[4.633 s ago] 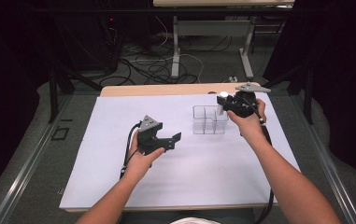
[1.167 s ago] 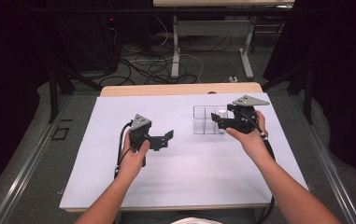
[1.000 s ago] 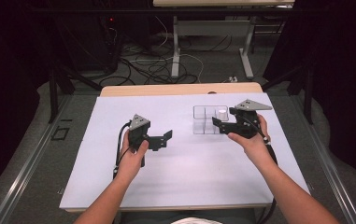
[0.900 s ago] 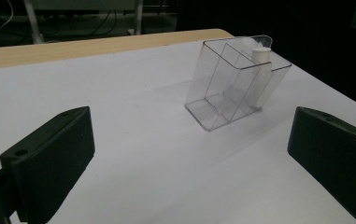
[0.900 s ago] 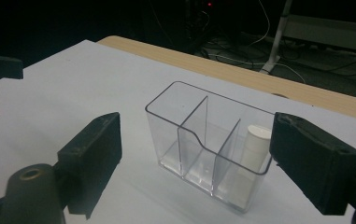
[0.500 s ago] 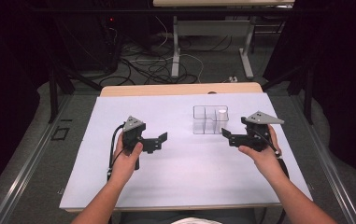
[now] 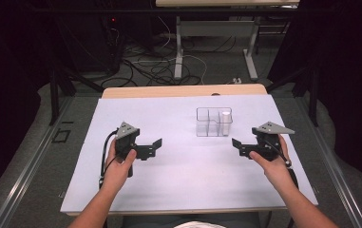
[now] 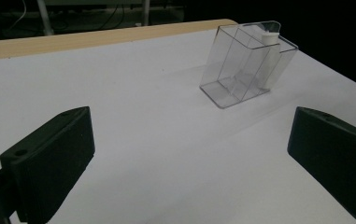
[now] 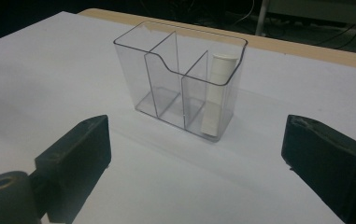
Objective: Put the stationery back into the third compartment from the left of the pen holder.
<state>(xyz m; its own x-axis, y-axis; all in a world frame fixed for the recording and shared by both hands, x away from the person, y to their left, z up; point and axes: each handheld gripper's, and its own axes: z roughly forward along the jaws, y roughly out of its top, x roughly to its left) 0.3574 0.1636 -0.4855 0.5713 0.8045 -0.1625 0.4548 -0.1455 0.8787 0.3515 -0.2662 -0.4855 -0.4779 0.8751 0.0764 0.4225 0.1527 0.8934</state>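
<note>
Gaping wide, both tongs (image 7: pixel 157 143) (image 7: pixel 235 143) empty.

From my seat the right gripper view cuts off both black jaws at the bottom edge, the right-hand one at the side edge too. The left gripper view does the same, so I can't see either gripper's body there. In the high view the person's forearms run off the bottom edge. The tall white plastic tube (image 9: pixel 217 93) stands in an end compartment of the clear plastic three-compartment organiser (image 9: pixel 166 60); I can't tell through the walls whether it leans on them. In the high view the tube (image 7: pixel 225 115) is too small to judge. The white-covered desk (image 7: pixel 178 180) hides its own legs.
</note>
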